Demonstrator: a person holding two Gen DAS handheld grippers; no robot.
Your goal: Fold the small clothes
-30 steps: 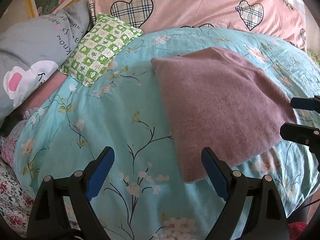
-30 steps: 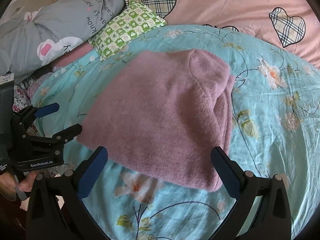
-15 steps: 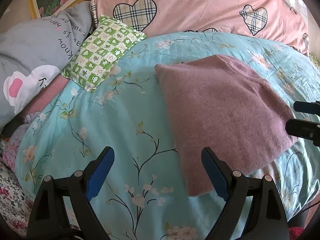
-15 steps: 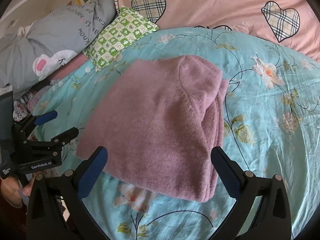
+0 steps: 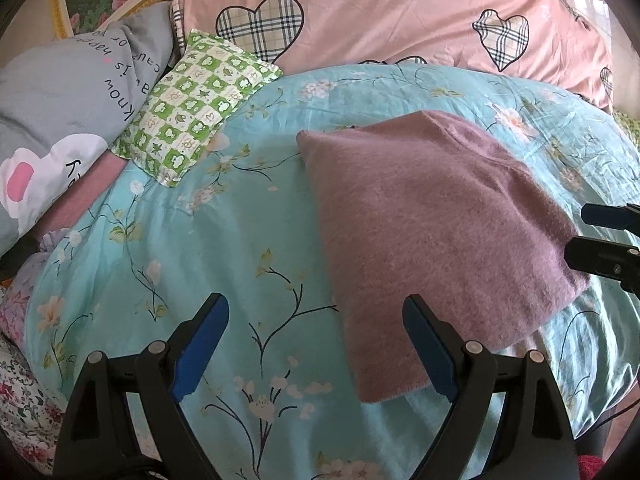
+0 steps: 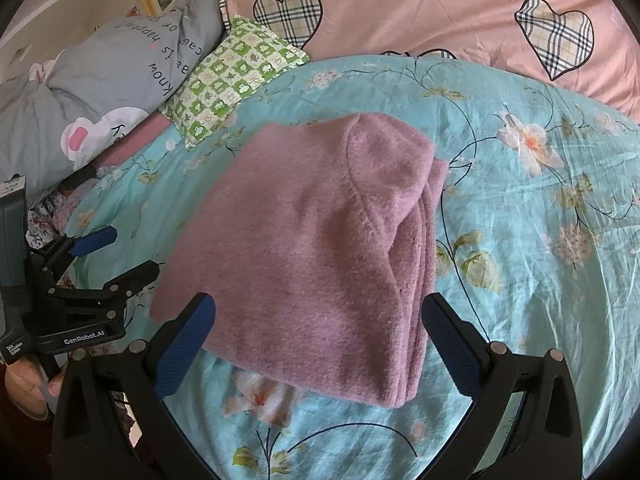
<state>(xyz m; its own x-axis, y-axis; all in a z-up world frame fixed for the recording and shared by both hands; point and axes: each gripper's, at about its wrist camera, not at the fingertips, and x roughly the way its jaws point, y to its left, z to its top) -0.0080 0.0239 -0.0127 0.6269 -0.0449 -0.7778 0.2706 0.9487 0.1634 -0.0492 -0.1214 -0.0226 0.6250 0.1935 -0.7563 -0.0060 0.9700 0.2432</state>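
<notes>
A mauve knitted garment (image 5: 432, 232) (image 6: 320, 248) lies folded into a thick rectangle on the turquoise flowered bedspread (image 5: 240, 248) (image 6: 540, 240). Its stacked layers show along the right edge in the right wrist view. My left gripper (image 5: 316, 344) is open and empty above the bedspread, its right finger over the garment's near left corner. My right gripper (image 6: 318, 344) is open and empty, held just short of the garment's near edge. In the left wrist view the right gripper's fingertips (image 5: 600, 236) show at the garment's right side. The left gripper (image 6: 116, 252) appears at the left in the right wrist view.
A green checked small pillow (image 5: 192, 108) (image 6: 236, 80) lies at the back left. A grey printed pillow (image 5: 68, 112) (image 6: 104, 88) sits beside it. A pink duvet with plaid hearts (image 5: 380, 16) (image 6: 440, 12) fills the back. A hand (image 6: 28, 384) holds the left gripper's handle.
Both grippers have drawn back a little towards the near edge of the bed, staying open. The folded garment has not moved.
</notes>
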